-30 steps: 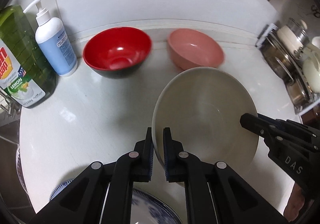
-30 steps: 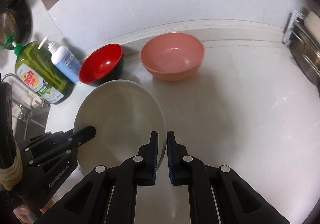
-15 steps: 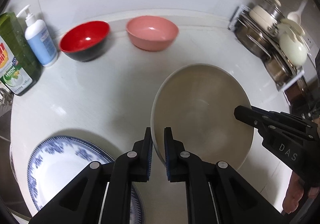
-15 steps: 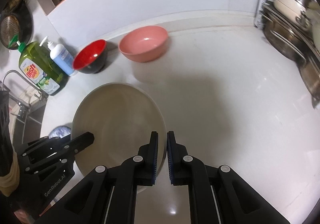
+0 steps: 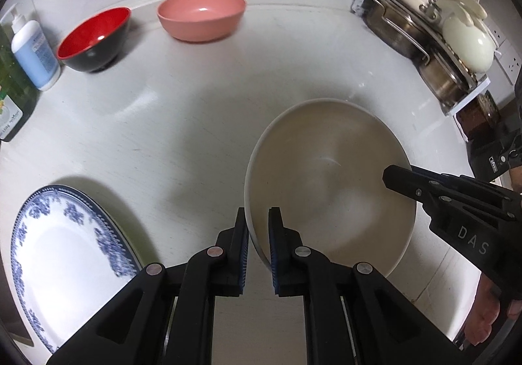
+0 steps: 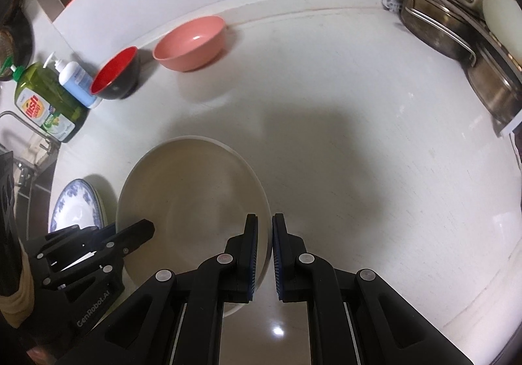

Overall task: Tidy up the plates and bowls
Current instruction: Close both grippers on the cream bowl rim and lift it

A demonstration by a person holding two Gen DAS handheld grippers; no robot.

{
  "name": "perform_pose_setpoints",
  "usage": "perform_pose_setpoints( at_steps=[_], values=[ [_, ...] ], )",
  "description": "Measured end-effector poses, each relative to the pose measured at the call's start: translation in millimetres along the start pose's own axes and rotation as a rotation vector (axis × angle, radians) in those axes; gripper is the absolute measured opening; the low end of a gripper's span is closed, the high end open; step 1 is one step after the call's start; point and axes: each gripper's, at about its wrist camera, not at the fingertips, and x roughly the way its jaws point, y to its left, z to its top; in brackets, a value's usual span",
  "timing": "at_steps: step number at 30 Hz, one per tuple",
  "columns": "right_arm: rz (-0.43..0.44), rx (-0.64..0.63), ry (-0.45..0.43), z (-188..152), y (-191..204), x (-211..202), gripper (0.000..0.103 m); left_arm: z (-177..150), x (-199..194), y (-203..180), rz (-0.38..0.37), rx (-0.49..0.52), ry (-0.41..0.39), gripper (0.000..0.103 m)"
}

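Note:
A large beige plate (image 5: 329, 189) hangs above the white counter (image 5: 182, 123), gripped at two opposite rims. My left gripper (image 5: 258, 224) is shut on its left rim and my right gripper (image 6: 266, 231) is shut on its right rim. Each gripper shows in the other's view: the right gripper (image 5: 390, 175) and the left gripper (image 6: 146, 229). A red bowl with a black outside (image 5: 94, 35) and a pink bowl (image 5: 200, 14) stand side by side by the back wall. A blue-and-white plate (image 5: 65, 250) lies at the front left of the counter.
A blue pump bottle (image 6: 76, 81) and a green dish-soap bottle (image 6: 45, 104) stand left of the red bowl (image 6: 115, 74), near a sink tap. A rack of steel pots and lids (image 6: 456, 22) fills the right back corner. The beige plate's shadow falls on the counter's middle.
Both grippers have drawn back from the back wall and risen with the beige plate between them. The two bowls now look farther off, and the blue-and-white plate has come into full view.

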Motion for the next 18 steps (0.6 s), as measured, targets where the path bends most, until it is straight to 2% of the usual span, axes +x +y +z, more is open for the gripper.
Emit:
perform_pose_setpoints(
  at_steps=[18],
  values=[
    [0.010,0.013,0.056,-10.5,-25.1,16.4,0.011,-4.9,19.5,-22.5,0.008,-0.016,0.054,0.013]
  ],
)
